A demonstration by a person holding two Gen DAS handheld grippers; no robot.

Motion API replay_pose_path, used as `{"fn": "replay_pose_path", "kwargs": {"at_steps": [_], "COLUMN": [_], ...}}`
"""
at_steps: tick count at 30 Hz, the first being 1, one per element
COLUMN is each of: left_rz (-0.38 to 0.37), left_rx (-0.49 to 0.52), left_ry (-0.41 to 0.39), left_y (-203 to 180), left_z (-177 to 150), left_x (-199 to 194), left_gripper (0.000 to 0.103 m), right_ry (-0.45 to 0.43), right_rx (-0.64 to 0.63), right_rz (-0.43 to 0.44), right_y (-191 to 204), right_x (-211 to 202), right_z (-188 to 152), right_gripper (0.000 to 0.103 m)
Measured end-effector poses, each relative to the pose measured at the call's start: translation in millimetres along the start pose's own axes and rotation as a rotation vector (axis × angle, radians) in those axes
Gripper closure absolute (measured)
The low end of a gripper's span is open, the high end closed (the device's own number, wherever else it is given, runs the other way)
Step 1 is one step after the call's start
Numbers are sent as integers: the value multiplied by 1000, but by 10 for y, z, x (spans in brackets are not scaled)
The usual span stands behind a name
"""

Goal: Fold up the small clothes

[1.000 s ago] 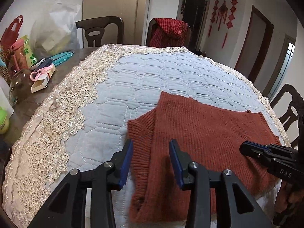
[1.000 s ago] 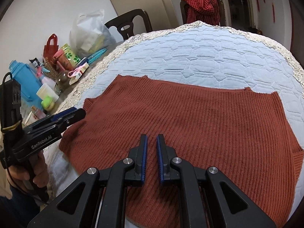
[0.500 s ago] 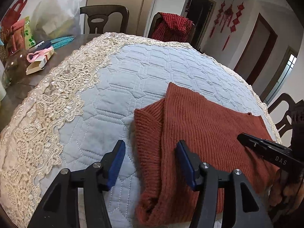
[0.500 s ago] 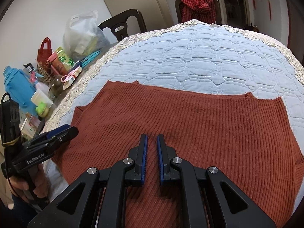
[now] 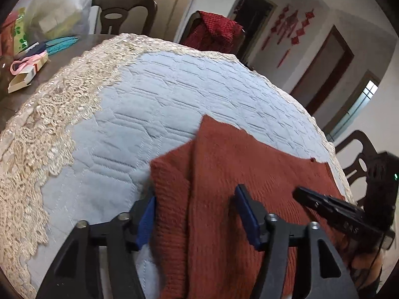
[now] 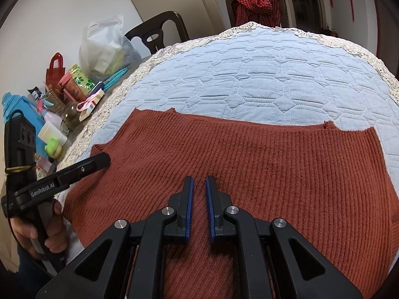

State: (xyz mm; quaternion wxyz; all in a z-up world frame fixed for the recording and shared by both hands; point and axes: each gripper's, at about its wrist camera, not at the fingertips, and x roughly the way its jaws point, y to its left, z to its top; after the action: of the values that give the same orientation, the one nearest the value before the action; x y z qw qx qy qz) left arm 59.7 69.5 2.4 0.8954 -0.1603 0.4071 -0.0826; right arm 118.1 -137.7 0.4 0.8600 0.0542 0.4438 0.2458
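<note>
Support surface: dark brown table point(image 5: 62, 52), mostly covered by a pale blue quilted cloth point(image 5: 179, 94) with a cream lace border point(image 5: 42, 122). A rust-red ribbed knit garment point(image 6: 249, 154) lies flat on the quilted cloth at 6 o'clock in the right wrist view. On the bare tabletop at 9 to 10 o'clock: small open carton with pink ribbon point(image 6: 91, 104), glass jar point(image 6: 71, 117), blue bottle point(image 6: 25, 109), red gift bag point(image 6: 56, 71), white plastic bag point(image 6: 104, 47), teal items point(image 6: 116, 77).
</note>
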Motion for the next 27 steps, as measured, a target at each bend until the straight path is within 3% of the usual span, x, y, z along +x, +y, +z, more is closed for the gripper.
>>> {"fn": "replay_pose_path", "kwargs": {"at_steps": [5,13,15,19,27], "left_rz": [-13,-32,-33,-54,-91], "left_rx": [-29,-1,11,2,-24], "left_ry": [-3,14,23,26,27], "left_y": [56,9,-10,2,54], "left_z": [-109,-149,-128,-129,-122], "left_x": [-101,-117,-83,-84,-113], "left_gripper": [58,59,71,78,80], "right_ry": [-3,2,3,-4,-15], "right_rx": [4,6,16,44,-2], "right_rz": [9,1,-6,-22,44], "right_y": [-17,-13,-15,-56,149], "right_x": [3,22,27,19,-391], "right_z": [-2,30,69,124,-302], "right_gripper": [93,93,93,93,93]}}
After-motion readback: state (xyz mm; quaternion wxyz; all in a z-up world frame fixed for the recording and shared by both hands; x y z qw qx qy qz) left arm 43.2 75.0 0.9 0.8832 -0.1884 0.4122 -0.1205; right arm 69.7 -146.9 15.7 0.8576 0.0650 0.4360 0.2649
